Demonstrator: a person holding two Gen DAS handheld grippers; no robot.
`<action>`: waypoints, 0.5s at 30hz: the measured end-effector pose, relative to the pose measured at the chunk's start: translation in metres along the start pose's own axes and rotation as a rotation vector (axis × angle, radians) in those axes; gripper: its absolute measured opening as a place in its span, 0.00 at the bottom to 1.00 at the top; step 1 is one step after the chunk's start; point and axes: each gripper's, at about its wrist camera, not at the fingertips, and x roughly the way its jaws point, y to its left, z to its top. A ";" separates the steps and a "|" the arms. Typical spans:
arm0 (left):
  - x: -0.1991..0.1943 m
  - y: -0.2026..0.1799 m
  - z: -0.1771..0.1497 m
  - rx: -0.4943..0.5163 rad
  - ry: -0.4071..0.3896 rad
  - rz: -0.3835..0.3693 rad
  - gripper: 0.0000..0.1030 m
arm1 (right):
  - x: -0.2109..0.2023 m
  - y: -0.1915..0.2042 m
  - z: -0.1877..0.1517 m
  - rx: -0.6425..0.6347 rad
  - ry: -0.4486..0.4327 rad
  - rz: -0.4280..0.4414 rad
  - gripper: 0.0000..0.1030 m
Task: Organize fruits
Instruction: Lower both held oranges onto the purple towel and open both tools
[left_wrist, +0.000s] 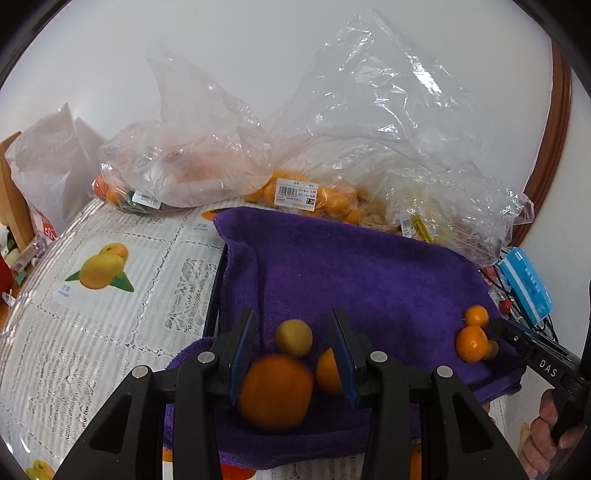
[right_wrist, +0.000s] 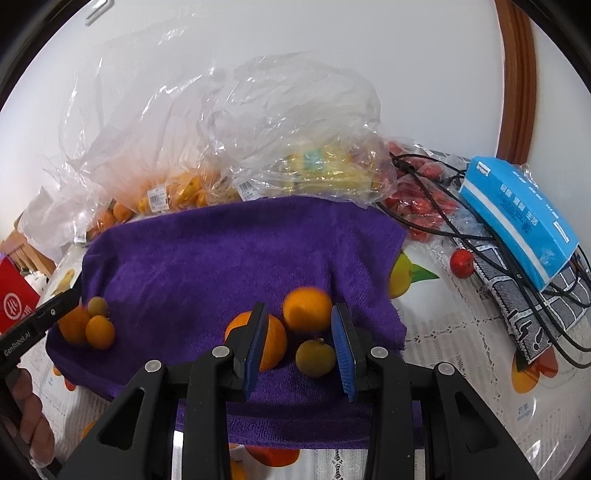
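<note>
The purple towel (left_wrist: 369, 280) is the landmark, spread over the middle of the bench (left_wrist: 110, 295), which wears a lace cloth printed with fruit pictures. On the towel's left part, three fruits lie bunched: a large orange (left_wrist: 275, 391), a small greenish-yellow fruit (left_wrist: 294, 336) just behind it, and another orange fruit (left_wrist: 327, 371) to its right. The left hand-held gripper (left_wrist: 293, 363) hovers over them with its blue-padded jaws apart, the large orange between the pads; I cannot tell whether either pad touches it. On the towel's right part sits a second group: an orange (right_wrist: 271, 341), a rounder orange (right_wrist: 307, 309) behind it, and a small greenish fruit (right_wrist: 316, 358) in front. The right hand-held gripper (right_wrist: 301, 347) stands with its jaws apart around the greenish fruit, gripping nothing. Behind the towel, clear plastic bags (left_wrist: 207, 162) hold more oranges. Right of the towel lies a blue box (right_wrist: 517, 221) on black cables.
</note>
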 end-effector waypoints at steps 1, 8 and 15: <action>-0.001 0.000 0.001 0.000 -0.002 -0.006 0.37 | -0.001 0.000 0.000 0.002 -0.004 0.002 0.35; -0.005 0.000 0.002 -0.006 -0.012 -0.033 0.42 | -0.007 0.007 -0.001 -0.031 -0.037 -0.033 0.36; -0.015 0.000 0.003 -0.010 -0.043 -0.046 0.46 | -0.018 0.017 -0.007 -0.071 -0.075 -0.014 0.36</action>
